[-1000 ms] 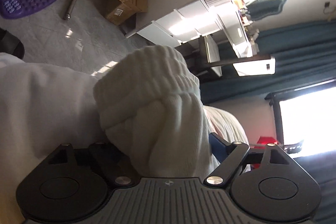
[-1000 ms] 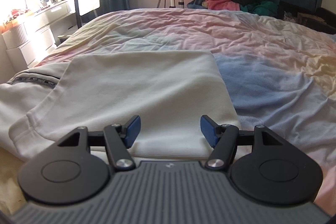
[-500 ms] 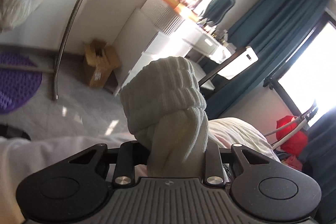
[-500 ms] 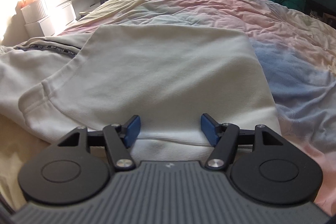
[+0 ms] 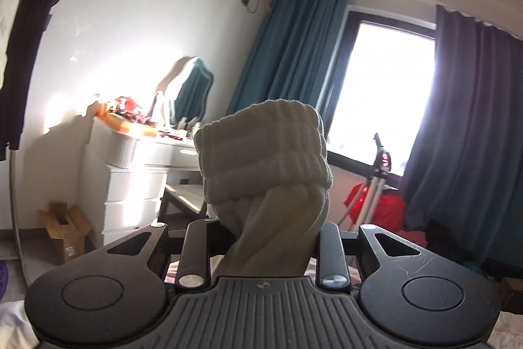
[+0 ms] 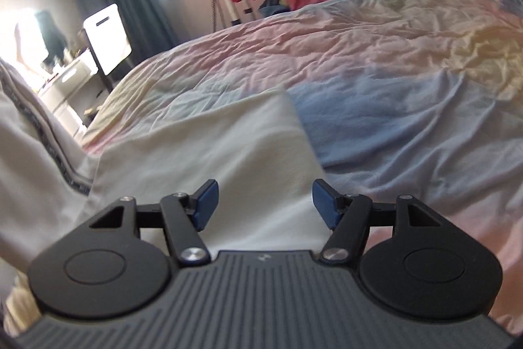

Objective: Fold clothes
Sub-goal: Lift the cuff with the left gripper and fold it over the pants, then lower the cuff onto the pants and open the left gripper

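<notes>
Only from the left wrist: jaws clamp a ribbed cuff (image 5: 264,152); right jaws gape over the sweatshirt (image 6: 209,152).

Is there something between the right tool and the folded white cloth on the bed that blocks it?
Nothing visible blocks it. The right tool is open just over the near edge of the folded white garment, which lies flat on the bedspread. The left tool grips a ribbed cuff elsewhere.
</notes>
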Tool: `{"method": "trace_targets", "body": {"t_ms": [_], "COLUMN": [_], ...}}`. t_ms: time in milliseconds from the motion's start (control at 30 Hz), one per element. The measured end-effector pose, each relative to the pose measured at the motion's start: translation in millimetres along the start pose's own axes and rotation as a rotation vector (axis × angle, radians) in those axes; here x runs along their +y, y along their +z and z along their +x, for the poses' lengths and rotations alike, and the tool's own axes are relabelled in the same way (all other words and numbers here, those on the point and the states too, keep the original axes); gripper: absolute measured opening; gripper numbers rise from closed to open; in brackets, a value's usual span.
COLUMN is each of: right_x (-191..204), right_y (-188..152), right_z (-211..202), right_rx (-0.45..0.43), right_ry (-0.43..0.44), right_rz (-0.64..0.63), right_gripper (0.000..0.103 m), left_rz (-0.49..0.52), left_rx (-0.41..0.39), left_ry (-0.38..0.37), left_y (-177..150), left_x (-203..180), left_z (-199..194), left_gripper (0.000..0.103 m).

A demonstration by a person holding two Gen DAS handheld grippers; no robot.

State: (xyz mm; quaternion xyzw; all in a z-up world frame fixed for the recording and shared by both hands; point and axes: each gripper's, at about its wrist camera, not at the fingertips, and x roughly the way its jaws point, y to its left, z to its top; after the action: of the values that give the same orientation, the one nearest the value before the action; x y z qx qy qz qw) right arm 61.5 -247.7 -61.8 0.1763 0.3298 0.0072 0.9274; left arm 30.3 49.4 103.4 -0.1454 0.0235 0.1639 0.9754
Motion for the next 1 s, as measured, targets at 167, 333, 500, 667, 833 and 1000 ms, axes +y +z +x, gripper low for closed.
{"method": "trace_targets", "body": {"t_ms": [167,333,500,667,833,1000], "right_x": [-55.2,-91.5,-113.9,-118.2,-112.5,-104.4], "right_y": [20.9,32.1,31.5,29.4,29.0,29.4], "right_z": [-20.2,-33.4,-30.2,-12.5,-1.0,-3.0], "right_rx": [-0.116,-0.218,-0.210,-0.141,-0.073,-0.063], "right_ry": [-0.078,-0.134,-0.060,0.124,0.210,0.299], "right_rz": [0.210,0.312,0.393,0.474,0.496,0.473], "right_gripper": [0.067,0.068,0.068,0.068,0.068,0.068], "left_rz": [0.138,0.417,0.603,0.597,0.668,0.656], "left_rx": [-0.041,-0.013,0.191,0.337,0.394,0.420], "left_ry": [-0.127,-0.255,-0.345,-0.392,-0.481,-0.609], "left_y": [-50.2,-156.6,-254.5,-271.9,-256.8,-227.5], "left_x": [-111.4,-195.8,-218.4,-207.1,-174.7,-117.8], "left_z": [-26.1,-51.5,-42.9,-31.8,-13.7,-22.6], "left_gripper": [0.029,0.030,0.042,0.102,0.103,0.103]}}
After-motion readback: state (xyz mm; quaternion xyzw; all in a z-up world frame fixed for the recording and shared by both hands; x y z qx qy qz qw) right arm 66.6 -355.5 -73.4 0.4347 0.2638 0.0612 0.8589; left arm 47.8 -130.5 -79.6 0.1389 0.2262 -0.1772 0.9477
